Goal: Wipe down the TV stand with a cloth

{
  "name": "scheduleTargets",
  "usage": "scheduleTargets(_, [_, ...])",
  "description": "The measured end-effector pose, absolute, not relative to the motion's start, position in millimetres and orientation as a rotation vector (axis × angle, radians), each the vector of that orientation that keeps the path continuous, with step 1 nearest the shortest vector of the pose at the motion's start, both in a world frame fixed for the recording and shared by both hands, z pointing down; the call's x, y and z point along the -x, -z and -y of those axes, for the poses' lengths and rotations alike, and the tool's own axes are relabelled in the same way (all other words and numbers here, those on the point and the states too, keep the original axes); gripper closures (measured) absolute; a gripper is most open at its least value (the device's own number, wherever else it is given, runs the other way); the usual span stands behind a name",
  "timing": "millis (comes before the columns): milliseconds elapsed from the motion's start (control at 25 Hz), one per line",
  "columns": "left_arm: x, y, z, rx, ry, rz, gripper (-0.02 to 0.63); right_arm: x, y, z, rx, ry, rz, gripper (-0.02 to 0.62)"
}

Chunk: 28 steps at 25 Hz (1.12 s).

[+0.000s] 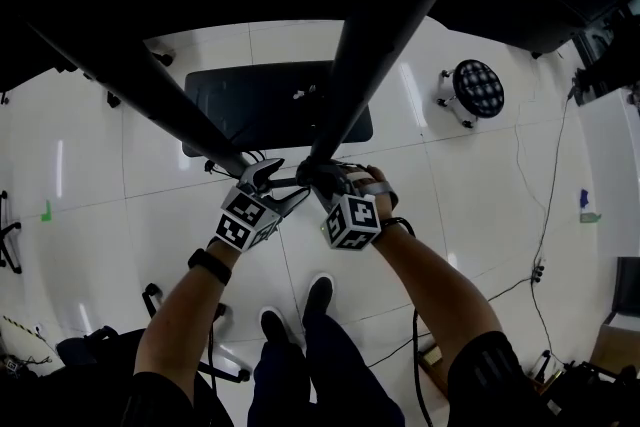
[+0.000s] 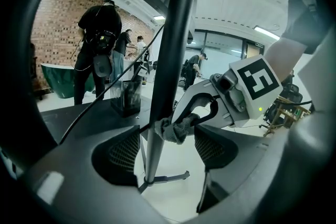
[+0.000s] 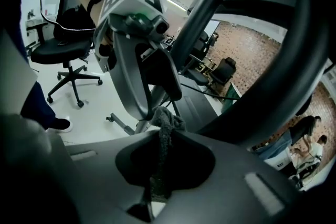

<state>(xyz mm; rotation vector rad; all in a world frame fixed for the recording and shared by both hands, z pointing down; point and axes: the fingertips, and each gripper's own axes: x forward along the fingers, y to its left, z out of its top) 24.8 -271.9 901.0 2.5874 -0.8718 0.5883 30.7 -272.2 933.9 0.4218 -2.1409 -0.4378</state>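
- Wiping looks to be under way on the TV stand (image 1: 270, 105), and it's one of the dark uprights getting the attention, not the black base plate on the floor
- Left gripper (image 1: 275, 185): tongs wide, straddling the pole (image 2: 169, 60) with a gap either side, nothing pinched; that forearm reaches forward and angles in towards the centre
- In the middle sits the cloth (image 2: 170, 129), a grey wad pushed up against the pole just ahead of the left tongs
- Right gripper (image 1: 328, 180): tongs narrow, clamped on the cloth, a strip of it trailing back between them; this forearm angles in too, and the two marker cubes sit side by side
- Next move, I'd say, calls for running the wad along the pole with steady pressure while the left tongs keep clear of the fabric
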Motion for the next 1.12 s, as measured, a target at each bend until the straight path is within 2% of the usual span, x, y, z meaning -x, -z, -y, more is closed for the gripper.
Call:
scheduleTargets(240, [-17,-852,242,-2.643,-0.550,0.879,0.255,-29,-866,244,-0.561,0.324,2.266,0.572])
scheduleTargets(560, [12,-732,182,-2.757,-0.458,0.900,0.255,-18,-736,207,-0.739,0.180,2.443,0.571])
scheduleTargets(840, [36,-630,101,-2.817,-0.374,0.904,0.255,-8,-630,135,-0.827,0.037,2.568,0.571])
scheduleTargets(1120, [46,-553,21,-2.864,-0.276,0.910,0.258,-29,-539,58,-1.020,-0.082,2.635,0.571])
